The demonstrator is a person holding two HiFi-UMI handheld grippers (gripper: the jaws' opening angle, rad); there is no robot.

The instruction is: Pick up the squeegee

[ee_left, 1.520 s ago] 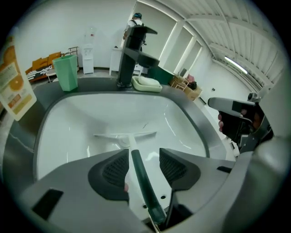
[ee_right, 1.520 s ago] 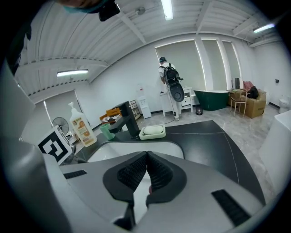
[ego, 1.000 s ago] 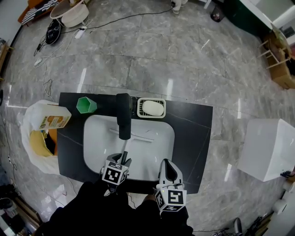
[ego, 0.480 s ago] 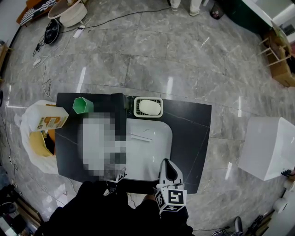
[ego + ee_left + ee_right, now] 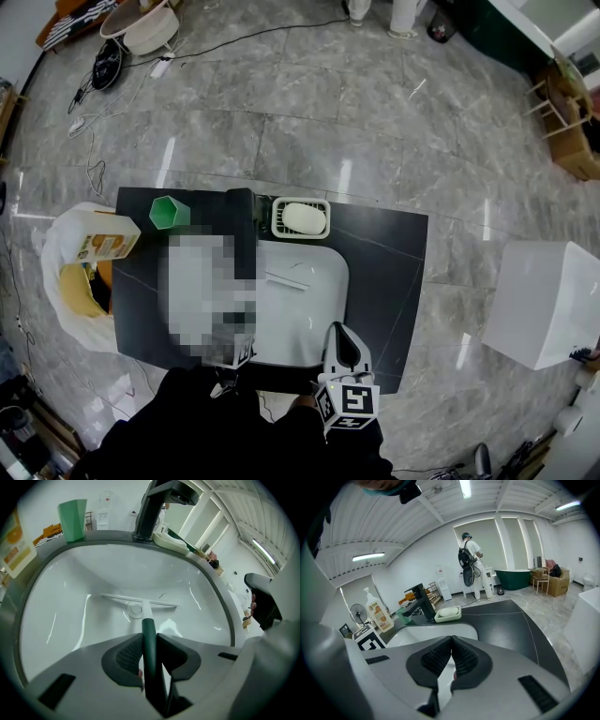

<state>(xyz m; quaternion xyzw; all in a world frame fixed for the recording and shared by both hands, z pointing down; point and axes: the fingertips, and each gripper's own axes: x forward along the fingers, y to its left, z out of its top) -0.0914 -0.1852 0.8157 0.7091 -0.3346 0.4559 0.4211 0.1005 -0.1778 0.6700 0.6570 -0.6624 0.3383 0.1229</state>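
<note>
No readable words or numbers anywhere. Orange-and-white label on bottle: print too small to make out, one large pale shape only. Square black-and-white marker on right gripper: pattern, no letters. Paper notices on wall: too blurred to read.

Overhead view, two low views, shared sink
</note>
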